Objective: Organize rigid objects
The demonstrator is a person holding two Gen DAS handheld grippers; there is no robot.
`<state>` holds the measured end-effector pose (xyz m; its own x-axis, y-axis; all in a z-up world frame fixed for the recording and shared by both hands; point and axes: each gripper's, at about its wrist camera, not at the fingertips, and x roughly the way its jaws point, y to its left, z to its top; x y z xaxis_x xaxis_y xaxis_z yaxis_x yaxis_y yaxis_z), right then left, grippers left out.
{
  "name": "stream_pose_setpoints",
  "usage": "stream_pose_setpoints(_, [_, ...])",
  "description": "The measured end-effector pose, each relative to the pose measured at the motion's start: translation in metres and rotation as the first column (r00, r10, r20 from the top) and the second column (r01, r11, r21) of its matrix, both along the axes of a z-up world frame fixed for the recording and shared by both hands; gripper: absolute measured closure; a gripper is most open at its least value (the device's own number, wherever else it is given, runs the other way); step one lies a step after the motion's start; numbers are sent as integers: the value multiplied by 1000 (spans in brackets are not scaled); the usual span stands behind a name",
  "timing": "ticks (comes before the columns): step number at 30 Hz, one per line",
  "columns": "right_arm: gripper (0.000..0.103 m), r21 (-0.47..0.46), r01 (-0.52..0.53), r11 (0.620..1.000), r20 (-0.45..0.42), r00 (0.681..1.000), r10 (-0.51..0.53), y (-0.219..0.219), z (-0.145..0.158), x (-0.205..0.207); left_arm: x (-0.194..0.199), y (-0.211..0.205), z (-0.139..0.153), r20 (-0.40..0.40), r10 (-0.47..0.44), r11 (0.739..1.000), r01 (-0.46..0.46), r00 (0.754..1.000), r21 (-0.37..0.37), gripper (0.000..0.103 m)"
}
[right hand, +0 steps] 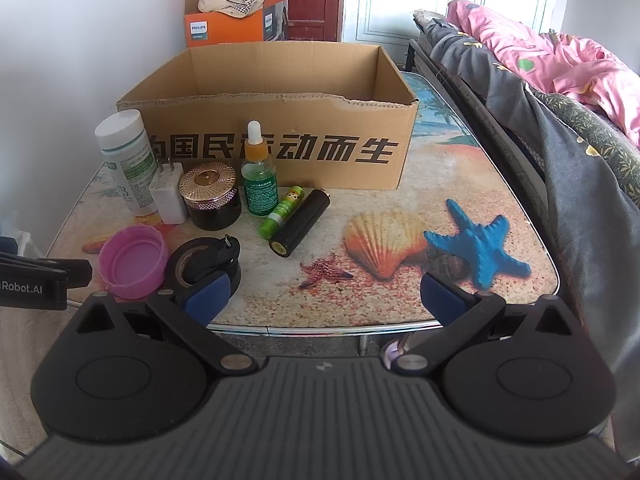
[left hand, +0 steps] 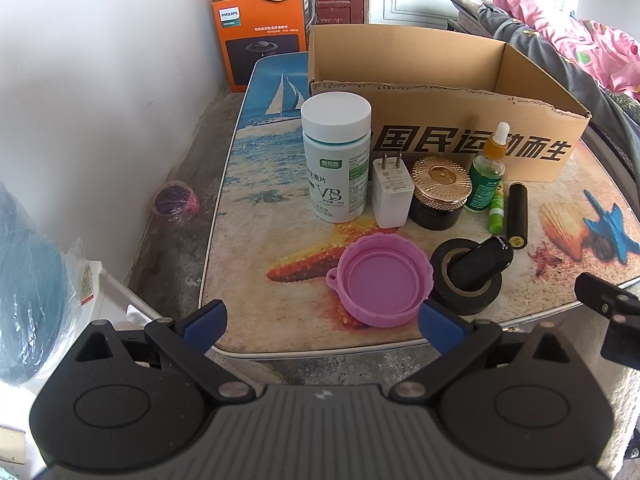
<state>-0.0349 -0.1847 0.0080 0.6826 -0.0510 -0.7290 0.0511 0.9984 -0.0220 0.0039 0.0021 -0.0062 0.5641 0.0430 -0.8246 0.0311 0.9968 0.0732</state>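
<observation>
An open cardboard box (left hand: pixel 472 136) (right hand: pixel 280 152) stands at the back of the low table. In front of it stand a white pill bottle (left hand: pixel 336 160) (right hand: pixel 126 160), a white charger (left hand: pixel 392 194) (right hand: pixel 168 194), a gold-lidded dark jar (left hand: pixel 438 196) (right hand: pixel 210 196) and a green dropper bottle (left hand: pixel 486 176) (right hand: pixel 258 176). A green tube (left hand: pixel 496 208) (right hand: pixel 282 210) and a black cylinder (left hand: pixel 517 216) (right hand: pixel 302 222) lie beside them. A pink lid (left hand: pixel 382 280) (right hand: pixel 134 262) and a black tape roll (left hand: pixel 468 276) (right hand: pixel 204 264) with a black object on it lie nearest. My left gripper (left hand: pixel 322 326) is open before the pink lid. My right gripper (right hand: pixel 324 300) is open at the table's front edge.
An orange Philips box (left hand: pixel 260 40) (right hand: pixel 236 16) stands behind the table by the white wall. A bed with pink and grey bedding (left hand: pixel 580 52) (right hand: pixel 560 92) runs along the right. A purple ball (left hand: pixel 176 202) lies on the floor at left. The table top (right hand: pixel 440 184) has a seashell print.
</observation>
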Motion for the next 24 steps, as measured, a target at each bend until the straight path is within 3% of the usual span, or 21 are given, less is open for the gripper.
stream_pose_setpoints(24, [1,6,0,1000,11,1000,0,-4,1,9,9,-6,1,-1,-16,1000,16,1000,4,1])
